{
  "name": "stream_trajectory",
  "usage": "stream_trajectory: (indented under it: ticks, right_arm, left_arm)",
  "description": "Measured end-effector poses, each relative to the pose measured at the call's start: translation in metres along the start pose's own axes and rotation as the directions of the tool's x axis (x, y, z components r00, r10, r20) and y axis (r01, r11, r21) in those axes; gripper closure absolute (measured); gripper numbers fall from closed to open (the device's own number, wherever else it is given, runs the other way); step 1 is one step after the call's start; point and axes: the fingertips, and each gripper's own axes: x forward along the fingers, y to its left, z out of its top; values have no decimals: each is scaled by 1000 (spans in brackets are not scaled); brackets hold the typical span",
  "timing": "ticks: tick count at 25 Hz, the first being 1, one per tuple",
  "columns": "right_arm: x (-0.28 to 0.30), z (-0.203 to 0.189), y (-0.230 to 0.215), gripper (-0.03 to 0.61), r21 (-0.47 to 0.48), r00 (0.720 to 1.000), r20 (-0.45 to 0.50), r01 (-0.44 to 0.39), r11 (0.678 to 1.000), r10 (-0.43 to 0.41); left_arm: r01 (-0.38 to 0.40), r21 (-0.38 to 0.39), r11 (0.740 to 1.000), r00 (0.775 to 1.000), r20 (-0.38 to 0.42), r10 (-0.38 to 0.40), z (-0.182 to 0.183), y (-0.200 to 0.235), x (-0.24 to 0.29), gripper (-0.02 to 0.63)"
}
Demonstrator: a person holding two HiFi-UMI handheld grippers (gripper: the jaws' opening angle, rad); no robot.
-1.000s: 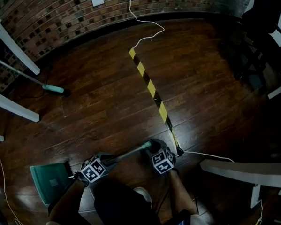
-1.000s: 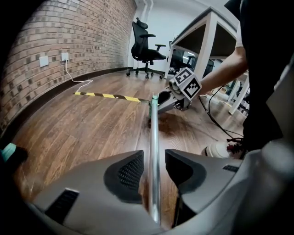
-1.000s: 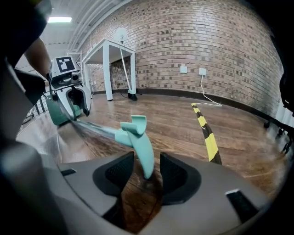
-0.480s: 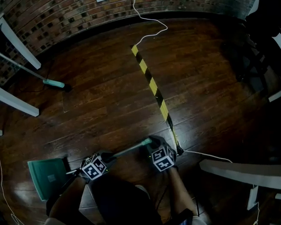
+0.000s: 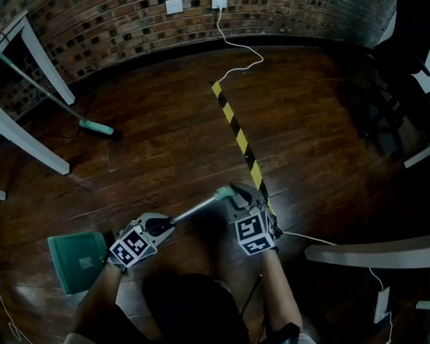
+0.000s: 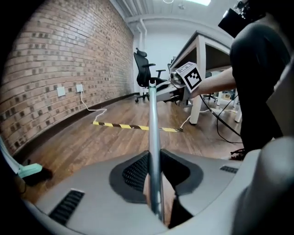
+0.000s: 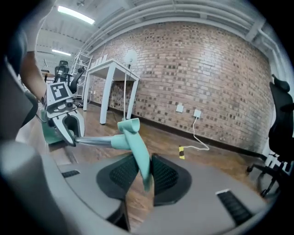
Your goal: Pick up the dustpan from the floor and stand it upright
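The dustpan's green pan [image 5: 77,261] lies on the wooden floor at the lower left. Its metal pole [image 5: 195,208] slants up to the right and ends in a teal grip [image 5: 222,195]. My left gripper [image 5: 164,222] is shut on the pole near its lower part; its jaws have just been closing round it. In the left gripper view the pole [image 6: 153,133] runs straight out between the pads. My right gripper [image 5: 236,197] is shut on the teal grip [image 7: 134,140]. Its jaws closed in and have just eased a little wider, with the grip still between them.
A broom with a teal head [image 5: 98,127] leans under a white table [image 5: 28,141] at the far left. Yellow-black tape [image 5: 238,141] crosses the floor, and a white cable [image 5: 241,62] runs to the wall sockets. A white bench [image 5: 377,253] stands at the right, office chairs [image 5: 410,49] behind it.
Both grippers have risen with the pole, the right one more, so the teal grip end sits higher. The green pan stays at the lower left.
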Motion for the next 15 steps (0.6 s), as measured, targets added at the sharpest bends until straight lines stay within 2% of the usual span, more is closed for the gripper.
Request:
stream_trajectory:
  ticks: [4, 7, 10, 15]
  right_arm:
    - [-29, 77, -1, 472, 11, 995, 86, 47, 999, -48]
    - [-56, 137, 8, 468, -49, 987, 143, 78, 996, -70]
    - [-83, 192, 25, 465, -149, 979, 175, 128, 980, -102]
    - [-123, 269, 55, 463, -325, 964, 177, 246, 913, -196]
  left_arm:
    - [-51, 14, 999, 991, 120, 49, 35, 5, -39, 505]
    - [-73, 34, 997, 972, 227, 63, 59, 3, -74, 505]
    - [-78, 18, 997, 942, 329, 68, 80, -3, -109, 505]
    - [-80, -21, 997, 874, 479, 81, 105, -7, -155, 505]
